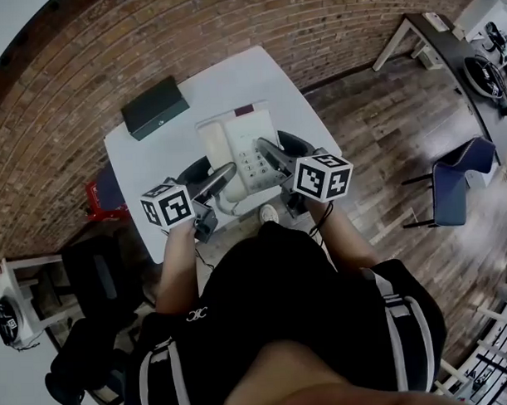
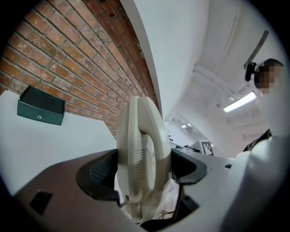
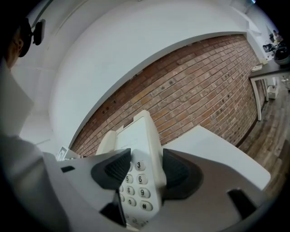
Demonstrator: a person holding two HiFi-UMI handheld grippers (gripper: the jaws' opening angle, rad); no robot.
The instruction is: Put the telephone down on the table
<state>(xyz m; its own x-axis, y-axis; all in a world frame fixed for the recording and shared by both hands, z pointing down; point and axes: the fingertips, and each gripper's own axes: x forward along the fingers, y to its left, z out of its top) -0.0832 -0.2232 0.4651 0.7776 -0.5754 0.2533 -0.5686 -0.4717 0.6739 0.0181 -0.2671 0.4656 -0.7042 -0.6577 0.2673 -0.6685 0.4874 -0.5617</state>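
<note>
Both claws are clamped on the cream telephone (image 1: 237, 148), one per side. The left gripper (image 2: 142, 168) has its jaws squeezed on the handset (image 2: 139, 131) along the phone's left edge. The right gripper (image 3: 142, 174) pinches the body's right edge, right by the number keys (image 3: 136, 180). The phone sits tilted over the white table (image 1: 150, 155), near the front edge. Can't tell if it's touching. A dark green box (image 1: 155, 107) lies further back by the brick wall (image 1: 82, 62).
</note>
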